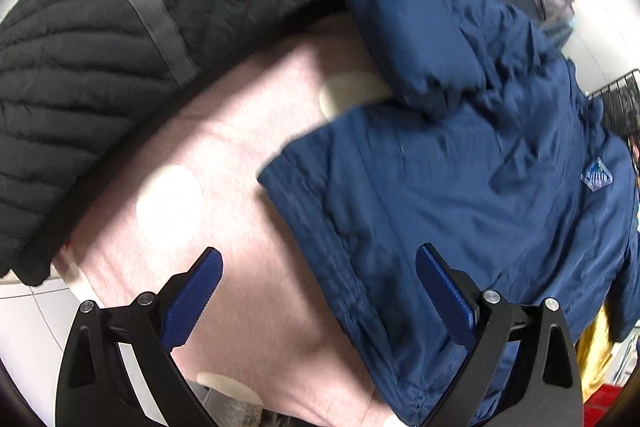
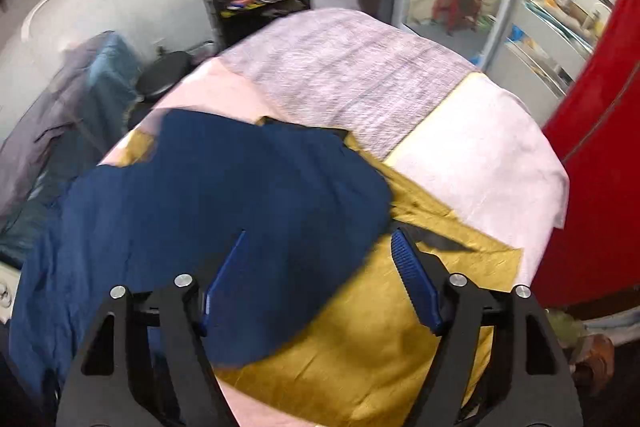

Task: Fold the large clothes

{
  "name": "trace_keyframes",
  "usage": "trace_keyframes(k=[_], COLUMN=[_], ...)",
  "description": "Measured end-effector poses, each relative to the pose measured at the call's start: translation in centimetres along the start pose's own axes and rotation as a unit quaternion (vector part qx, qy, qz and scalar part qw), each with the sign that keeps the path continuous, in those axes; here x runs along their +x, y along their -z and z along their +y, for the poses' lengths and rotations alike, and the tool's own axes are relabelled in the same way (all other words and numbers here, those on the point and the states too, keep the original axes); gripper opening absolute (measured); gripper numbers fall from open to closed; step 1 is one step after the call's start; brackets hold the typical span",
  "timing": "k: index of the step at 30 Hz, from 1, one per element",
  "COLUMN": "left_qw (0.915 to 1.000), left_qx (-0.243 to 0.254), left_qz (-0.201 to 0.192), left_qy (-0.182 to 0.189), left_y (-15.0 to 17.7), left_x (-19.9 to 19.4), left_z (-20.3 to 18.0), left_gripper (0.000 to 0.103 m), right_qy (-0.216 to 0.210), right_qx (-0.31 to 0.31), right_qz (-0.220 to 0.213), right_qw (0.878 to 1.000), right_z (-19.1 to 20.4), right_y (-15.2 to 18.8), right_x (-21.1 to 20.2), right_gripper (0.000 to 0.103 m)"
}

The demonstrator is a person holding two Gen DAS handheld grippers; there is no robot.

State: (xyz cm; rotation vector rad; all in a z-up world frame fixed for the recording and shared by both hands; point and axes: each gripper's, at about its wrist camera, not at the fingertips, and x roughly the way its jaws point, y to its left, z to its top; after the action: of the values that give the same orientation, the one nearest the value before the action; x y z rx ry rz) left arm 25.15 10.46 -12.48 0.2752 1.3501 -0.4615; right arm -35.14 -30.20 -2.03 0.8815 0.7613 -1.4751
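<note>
Left wrist view: blue jacket [image 1: 460,163] lies spread on the pink sheet [image 1: 224,163], up and to the right of the left gripper [image 1: 320,291]. Its hem runs between the left gripper's fingers, which are spread wide with nothing pinched. One sleeve is already laid across the body, cuff near the middle. Long axis runs from the hem by the gripper away toward the upper right, where the collar likely sits.

Right wrist view: right gripper [image 2: 318,279] is also wide open, hovering over a rounded edge of the jacket, which overlaps a yellow garment [image 2: 400,327]. Jacket spreads left from it.

Judgement: both sit at jacket edges; left is better lined up for a hem grab.
</note>
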Motion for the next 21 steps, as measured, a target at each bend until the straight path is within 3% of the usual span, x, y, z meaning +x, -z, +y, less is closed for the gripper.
trace_keyframes(k=[2,4,6,9,10,14,17,19,21], left_qw=[0.9999,0.9993,0.9984,0.9966,0.9960,0.9931,0.9909,0.9894,0.9868], left_qx=[0.009,0.028,0.048,0.072,0.080,0.106,0.110,0.115,0.142], left_qz=[-0.012,-0.023,-0.030,-0.027,-0.023,-0.009,0.009,0.028,0.040], left_qy=[-0.005,-0.001,0.007,0.029,0.034,0.050,0.077,0.083,0.068], left_y=[-1.0,-2.1,-2.9,-4.1,-4.1,-4.7,-5.0,-4.9,-4.3], left_x=[-0.4,-0.6,-0.6,0.4,0.5,2.3,4.0,5.5,6.9], left_z=[0.2,0.2,0.0,0.1,0.7,0.9,0.5,-0.3,-1.9], left_gripper=[0.095,0.095,0.095,0.095,0.095,0.095,0.095,0.095,0.095], right_qy=[-0.026,-0.074,-0.136,-0.209,-0.223,-0.216,-0.209,-0.203,-0.193], right_qx=[-0.057,-0.110,-0.170,-0.235,-0.249,-0.257,-0.231,-0.220,-0.219], right_qz=[-0.017,-0.011,0.048,0.166,0.200,0.304,0.351,0.340,0.330], right_qw=[0.998,0.991,0.975,0.935,0.921,0.892,0.883,0.892,0.898], right_z=[2.7,5.6,8.9,13.2,14.1,15.1,15.3,15.9,16.3], right_y=[1.7,4.3,7.5,13.5,15.7,22.3,25.4,26.2,26.3], right_x=[-1.2,-1.8,-0.8,1.5,2.3,6.3,8.6,9.1,8.9], right_gripper=[0.078,0.088,0.089,0.089,0.089,0.089,0.089,0.093,0.094])
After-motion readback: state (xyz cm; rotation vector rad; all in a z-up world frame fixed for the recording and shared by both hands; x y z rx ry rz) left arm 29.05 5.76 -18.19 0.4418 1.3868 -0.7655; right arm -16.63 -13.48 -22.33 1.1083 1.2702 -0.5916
